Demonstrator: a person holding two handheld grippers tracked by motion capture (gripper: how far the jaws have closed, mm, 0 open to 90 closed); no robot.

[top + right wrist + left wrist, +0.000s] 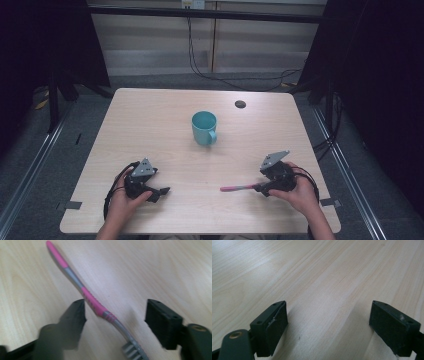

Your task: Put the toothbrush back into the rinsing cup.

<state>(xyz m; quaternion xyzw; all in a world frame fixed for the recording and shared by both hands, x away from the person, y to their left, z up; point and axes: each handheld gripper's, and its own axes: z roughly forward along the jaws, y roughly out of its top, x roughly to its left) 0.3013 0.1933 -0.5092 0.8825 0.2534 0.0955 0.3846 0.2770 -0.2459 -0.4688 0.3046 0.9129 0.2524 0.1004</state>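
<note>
A pink and grey toothbrush (pixel 239 188) lies flat on the wooden table (pixel 165 110), handle pointing left. My right gripper (pixel 263 189) is over its brush end. In the right gripper view the toothbrush (pixel 95 302) runs diagonally between the jaws, bristles at the bottom edge; the right gripper (pixel 115 315) is open, jaws apart on either side of the neck. A teal mug (pixel 204 128) stands upright at the table's middle, handle toward the front right. My left gripper (pixel 161 192) rests near the front left, and in its own view the left gripper (pixel 328 322) is open over bare wood.
A small dark round hole cover (pixel 240 104) sits near the table's far right. Cables (pixel 220 75) trail on the floor behind the table. Dark frame posts stand on both sides. The table's front edge is close behind both hands.
</note>
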